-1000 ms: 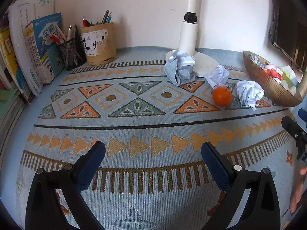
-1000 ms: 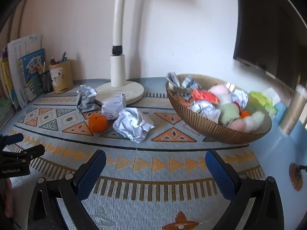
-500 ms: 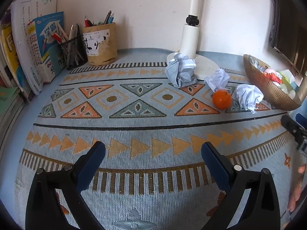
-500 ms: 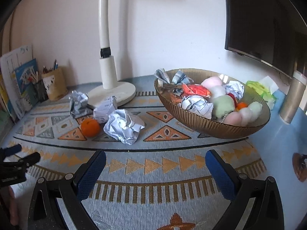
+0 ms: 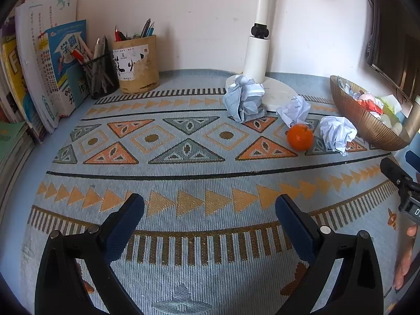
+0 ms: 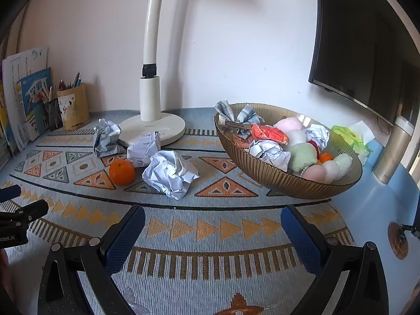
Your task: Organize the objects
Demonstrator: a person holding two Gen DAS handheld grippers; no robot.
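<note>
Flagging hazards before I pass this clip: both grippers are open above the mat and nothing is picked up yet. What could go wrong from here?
The orange touches the nearest crumpled paper ball; grabbing either may send the orange rolling across the mat. The bowl is already heaped, so an added item may slide over its rim. The lamp base crowds the two rear paper balls, leaving little finger room.

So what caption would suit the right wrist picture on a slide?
Open right gripper faces an orange, crumpled paper balls and a filled bowl.
</note>
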